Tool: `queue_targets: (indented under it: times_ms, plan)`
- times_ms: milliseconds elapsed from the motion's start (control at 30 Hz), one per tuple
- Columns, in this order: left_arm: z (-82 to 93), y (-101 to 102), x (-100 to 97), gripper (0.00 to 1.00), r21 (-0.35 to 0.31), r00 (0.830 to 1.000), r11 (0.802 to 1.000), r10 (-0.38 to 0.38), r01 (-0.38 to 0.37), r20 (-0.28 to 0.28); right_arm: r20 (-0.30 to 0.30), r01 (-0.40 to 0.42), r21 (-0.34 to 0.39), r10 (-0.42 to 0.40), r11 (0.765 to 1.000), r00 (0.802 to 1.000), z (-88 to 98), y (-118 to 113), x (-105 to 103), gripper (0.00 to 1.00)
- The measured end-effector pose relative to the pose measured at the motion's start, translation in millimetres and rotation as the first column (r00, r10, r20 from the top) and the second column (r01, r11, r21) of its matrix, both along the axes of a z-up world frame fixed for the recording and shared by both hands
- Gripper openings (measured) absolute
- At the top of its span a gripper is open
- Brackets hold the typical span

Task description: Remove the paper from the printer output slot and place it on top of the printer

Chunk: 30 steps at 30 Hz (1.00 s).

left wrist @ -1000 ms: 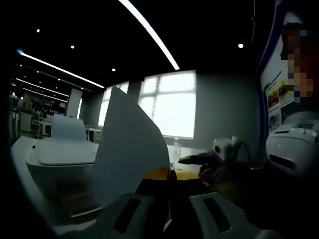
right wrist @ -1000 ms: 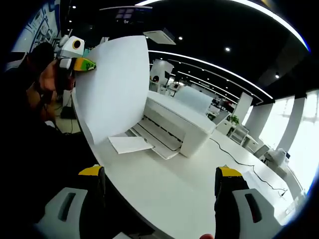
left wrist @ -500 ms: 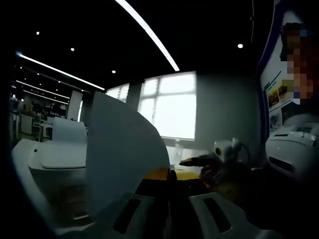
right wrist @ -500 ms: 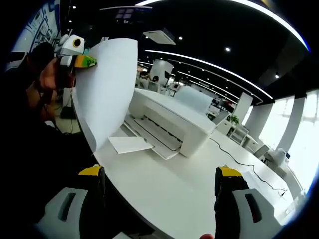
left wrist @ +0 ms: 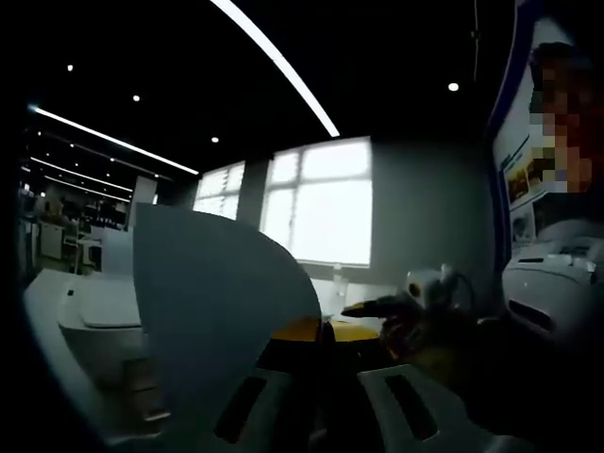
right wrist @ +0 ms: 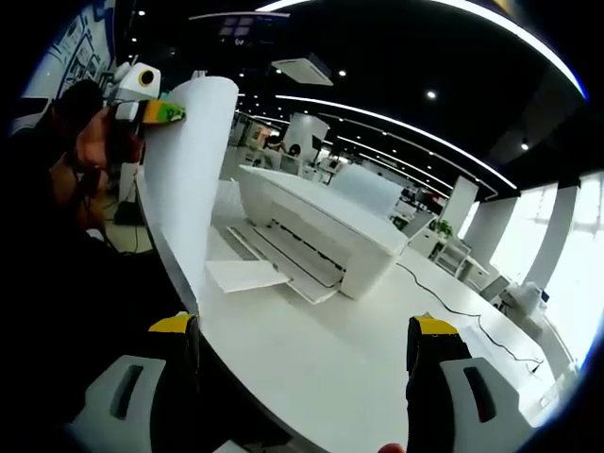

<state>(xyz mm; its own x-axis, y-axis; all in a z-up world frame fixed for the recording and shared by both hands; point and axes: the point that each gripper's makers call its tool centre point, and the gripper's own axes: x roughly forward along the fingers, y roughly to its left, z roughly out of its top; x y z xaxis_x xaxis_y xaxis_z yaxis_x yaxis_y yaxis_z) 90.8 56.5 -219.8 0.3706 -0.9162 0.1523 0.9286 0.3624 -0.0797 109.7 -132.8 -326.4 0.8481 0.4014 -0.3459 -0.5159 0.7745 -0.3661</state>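
My left gripper (left wrist: 321,330) is shut on the corner of a white paper sheet (left wrist: 217,302), which curves up and to the left in front of the white printer (left wrist: 80,311). In the right gripper view the same left gripper (right wrist: 156,111), held by a hand, carries the sheet (right wrist: 193,179) in the air at the upper left, before the printer (right wrist: 321,222). Another sheet (right wrist: 247,276) lies on the printer's output tray. My right gripper (right wrist: 302,330) stands open over the white table, with nothing between its jaws, and also appears as the right gripper (left wrist: 377,304) in the left gripper view.
The printer stands on a long white table (right wrist: 377,368) with a cable (right wrist: 462,307) trailing to the right. Its rear paper support (right wrist: 373,189) stands raised. A person's dark sleeve (right wrist: 57,245) fills the left side. Bright windows (left wrist: 326,203) and a poster (left wrist: 528,170) lie behind.
The held sheet has turned and swung left: it looks narrower in the right gripper view and lower and wider in the left gripper view. The right gripper has stayed still.
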Motion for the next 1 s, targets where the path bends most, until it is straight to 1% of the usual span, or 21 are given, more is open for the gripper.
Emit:
queue_targets:
  times_ms: [1000]
  plan:
    - [19.3,10,-0.7,0.06,-0.018,0.999,1.000,0.020,-0.019,0.048,0.000,0.004,0.000,-0.004,1.000,1.000,-0.1,-1,1,0.86]
